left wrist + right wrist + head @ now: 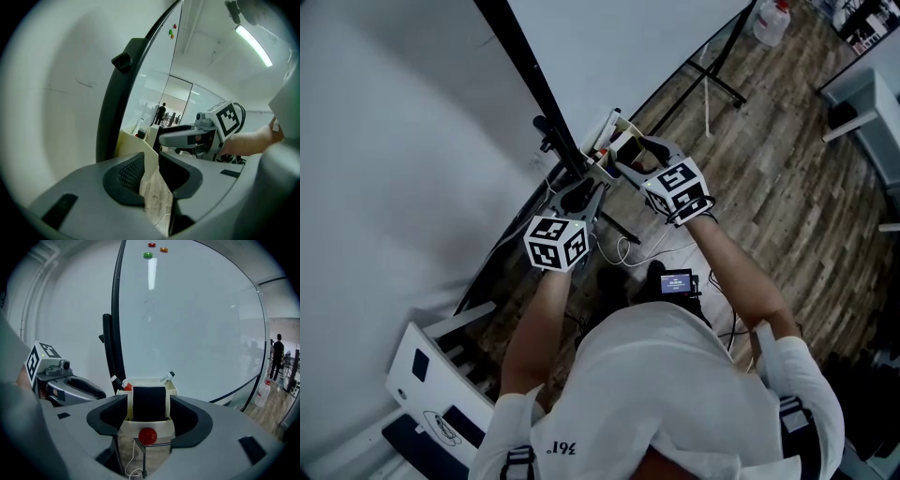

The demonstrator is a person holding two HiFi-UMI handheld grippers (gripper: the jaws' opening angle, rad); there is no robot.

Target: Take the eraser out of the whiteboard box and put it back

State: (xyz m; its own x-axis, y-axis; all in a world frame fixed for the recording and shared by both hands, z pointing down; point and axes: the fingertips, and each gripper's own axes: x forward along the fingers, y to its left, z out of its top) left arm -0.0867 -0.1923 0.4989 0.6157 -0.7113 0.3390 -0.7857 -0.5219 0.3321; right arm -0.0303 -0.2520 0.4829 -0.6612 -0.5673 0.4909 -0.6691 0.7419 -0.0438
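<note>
Straddling the eraser in the whiteboard box beside markers, right gripper jaws stand wide; left gripper jaws narrow

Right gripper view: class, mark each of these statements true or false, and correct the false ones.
1. A black eraser stands in the cream box. True.
2. The right tool is clamped shut on the eraser. False: its jaws stand wide apart and do not press on the eraser, which is in the box.
3. A red round piece sits on the front of the box. True.
4. The whiteboard is covered in writing. False: it is almost bare, with three small coloured magnets near the top.
5. The left tool shows at the right edge. False: it is at the left.
</note>
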